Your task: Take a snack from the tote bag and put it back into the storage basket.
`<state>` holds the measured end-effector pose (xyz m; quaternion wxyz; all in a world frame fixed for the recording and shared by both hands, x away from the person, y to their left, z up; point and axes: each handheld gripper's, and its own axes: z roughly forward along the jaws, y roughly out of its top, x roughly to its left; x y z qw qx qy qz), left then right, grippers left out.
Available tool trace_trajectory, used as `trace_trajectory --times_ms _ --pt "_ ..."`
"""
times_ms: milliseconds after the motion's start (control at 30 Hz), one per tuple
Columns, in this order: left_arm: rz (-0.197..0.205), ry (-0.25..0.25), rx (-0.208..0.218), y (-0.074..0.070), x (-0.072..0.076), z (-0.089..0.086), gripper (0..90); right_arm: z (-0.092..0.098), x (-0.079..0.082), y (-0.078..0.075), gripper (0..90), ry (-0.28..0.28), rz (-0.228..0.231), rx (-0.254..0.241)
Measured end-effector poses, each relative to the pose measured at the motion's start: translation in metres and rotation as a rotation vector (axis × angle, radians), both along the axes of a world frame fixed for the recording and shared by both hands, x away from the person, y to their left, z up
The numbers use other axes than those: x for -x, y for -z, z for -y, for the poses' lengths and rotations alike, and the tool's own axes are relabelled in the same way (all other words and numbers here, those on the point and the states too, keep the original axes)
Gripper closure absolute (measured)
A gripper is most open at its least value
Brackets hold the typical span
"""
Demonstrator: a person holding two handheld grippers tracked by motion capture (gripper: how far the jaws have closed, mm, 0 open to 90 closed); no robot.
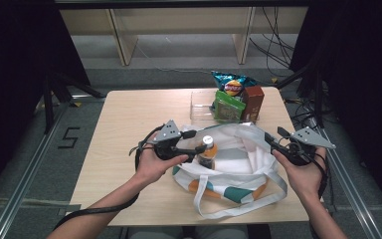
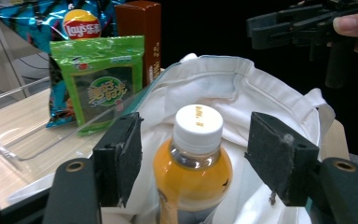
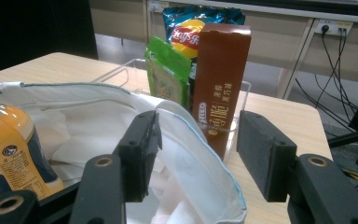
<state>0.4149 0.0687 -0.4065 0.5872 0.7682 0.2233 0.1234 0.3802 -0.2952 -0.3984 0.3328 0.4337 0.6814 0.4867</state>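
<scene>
The table carries a white bag at its near middle, mouth open upward, with straps hanging over the near edge. The bottle of orange drink stands upright inside the left part of the bag, white cap on top.

The left gripper is at the left rim of the bag, pointing right. In the left gripper view its jaws stand wide apart with the bottle between them; there is a clear gap on each side, so the pads do not press on it.

The right gripper is at the right rim of the bag. In the right gripper view its jaws are also apart, and the bag rim runs between them; I cannot tell if one pad touches the cloth.

At the far side, just behind the bag, stands a clear tray holding a brown box, a green packet and a chips bag, all upright and close together.
</scene>
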Motion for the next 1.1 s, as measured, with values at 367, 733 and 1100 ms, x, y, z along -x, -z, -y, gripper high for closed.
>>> trace_trajectory --times_ms 367,733,1100 --pt "-0.005 0.017 -0.026 0.007 -0.003 0.011 36.3 0.001 0.000 0.000 48.1 0.012 -0.004 0.001" --pt "-0.009 0.011 -0.037 0.016 -0.009 0.017 43.3 0.000 -0.001 0.001 47.9 0.009 0.002 0.009" --pt "0.016 0.013 -0.041 0.018 -0.012 0.022 52.2 0.000 -0.001 0.002 47.8 -0.001 -0.021 -0.007"
